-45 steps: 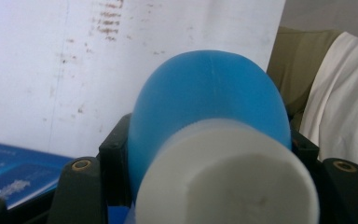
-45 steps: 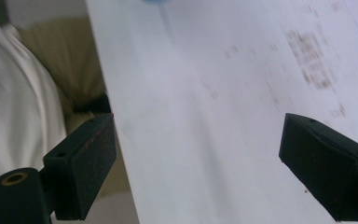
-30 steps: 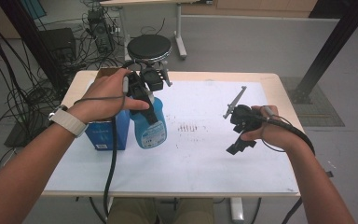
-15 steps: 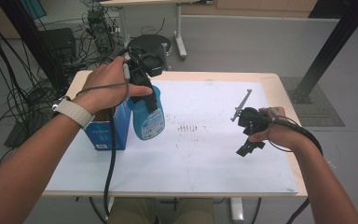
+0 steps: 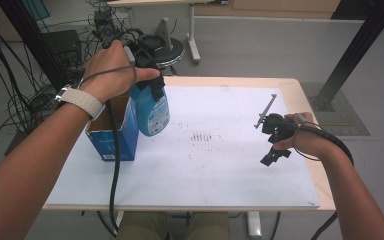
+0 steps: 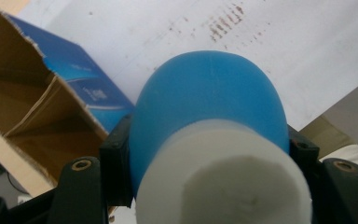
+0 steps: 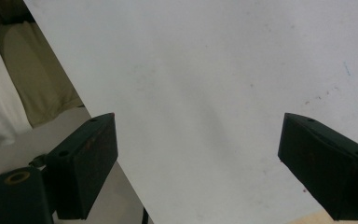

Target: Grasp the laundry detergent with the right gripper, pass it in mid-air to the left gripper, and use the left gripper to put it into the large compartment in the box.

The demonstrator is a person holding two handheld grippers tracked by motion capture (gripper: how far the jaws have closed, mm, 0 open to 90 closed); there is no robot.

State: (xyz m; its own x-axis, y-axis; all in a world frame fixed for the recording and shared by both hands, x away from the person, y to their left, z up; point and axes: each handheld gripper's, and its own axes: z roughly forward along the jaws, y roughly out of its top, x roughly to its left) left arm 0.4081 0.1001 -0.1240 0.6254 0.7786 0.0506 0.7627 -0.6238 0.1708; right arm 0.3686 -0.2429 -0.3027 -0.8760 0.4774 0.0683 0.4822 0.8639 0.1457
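Left claw [image 5: 147,75] grips blue bottle [image 5: 151,110].

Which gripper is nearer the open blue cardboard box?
Left. The left gripper is shut on the blue bottle right beside the blue cardboard box; the right gripper, jaws open and empty, is far across the table.

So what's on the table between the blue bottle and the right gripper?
Only bare white sheet with small dark marks, in the high view, between blue bottle and right gripper.
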